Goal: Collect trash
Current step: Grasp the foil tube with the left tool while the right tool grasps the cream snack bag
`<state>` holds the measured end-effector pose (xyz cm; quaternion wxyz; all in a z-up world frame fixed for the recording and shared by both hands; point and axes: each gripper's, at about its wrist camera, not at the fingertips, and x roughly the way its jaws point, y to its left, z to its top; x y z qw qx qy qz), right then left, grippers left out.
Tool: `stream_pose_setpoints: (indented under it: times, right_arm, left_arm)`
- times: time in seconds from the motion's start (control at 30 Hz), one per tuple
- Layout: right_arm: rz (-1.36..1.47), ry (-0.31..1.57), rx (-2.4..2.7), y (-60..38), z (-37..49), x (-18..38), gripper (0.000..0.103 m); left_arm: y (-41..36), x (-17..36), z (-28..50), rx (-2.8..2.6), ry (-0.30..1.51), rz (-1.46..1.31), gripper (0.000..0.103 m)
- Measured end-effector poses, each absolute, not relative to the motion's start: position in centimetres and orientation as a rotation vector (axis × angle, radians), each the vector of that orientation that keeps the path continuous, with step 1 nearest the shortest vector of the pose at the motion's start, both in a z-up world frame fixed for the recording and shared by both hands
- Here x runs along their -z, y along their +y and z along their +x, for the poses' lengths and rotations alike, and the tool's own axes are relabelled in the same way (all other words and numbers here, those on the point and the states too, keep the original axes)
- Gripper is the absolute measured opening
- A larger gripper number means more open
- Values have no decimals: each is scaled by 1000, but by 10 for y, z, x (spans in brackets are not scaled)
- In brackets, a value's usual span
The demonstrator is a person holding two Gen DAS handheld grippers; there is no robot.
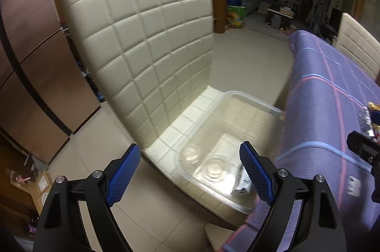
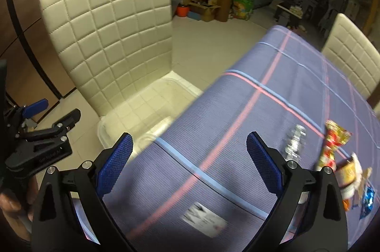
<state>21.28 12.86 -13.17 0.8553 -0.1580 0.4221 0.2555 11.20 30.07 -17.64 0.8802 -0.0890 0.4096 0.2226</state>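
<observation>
A clear plastic bin point(image 1: 249, 97) sits on the seat of a cream quilted chair point(image 1: 142, 38). Inside it lie crushed clear plastic pieces point(image 1: 213, 168) and a white wrapper point(image 1: 242, 185). My left gripper point(image 1: 190, 147) hovers over the bin's near end, open and holding nothing. My right gripper point(image 2: 190, 136) is open over the purple tablecloth point(image 2: 261, 109), nothing between its pads. On the cloth to its right lie a crumpled clear plastic piece point(image 2: 294, 142), a red-yellow snack wrapper point(image 2: 332, 145), a brown-and-white wrapper point(image 2: 349, 176) and a blue wrapper point(image 2: 368, 199). A grey-white paper scrap point(image 2: 204, 218) lies just below the right gripper.
A second cream chair point(image 2: 351, 54) stands at the table's far side. Brown cabinet doors point(image 1: 35, 62) line the left wall. Cardboard boxes point(image 2: 201, 0) and bags are piled by a wooden counter at the back. Pale tile floor point(image 2: 209, 43) lies between the chair and the table.
</observation>
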Motion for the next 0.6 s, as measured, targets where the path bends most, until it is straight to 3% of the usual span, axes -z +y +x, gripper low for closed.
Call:
stream_pose_setpoints:
  times: [0.6]
  right_arm:
    - [-151,923,-194,-66,191,133,94]
  left_arm:
    - [136,147,149,-147,830,-30,83]
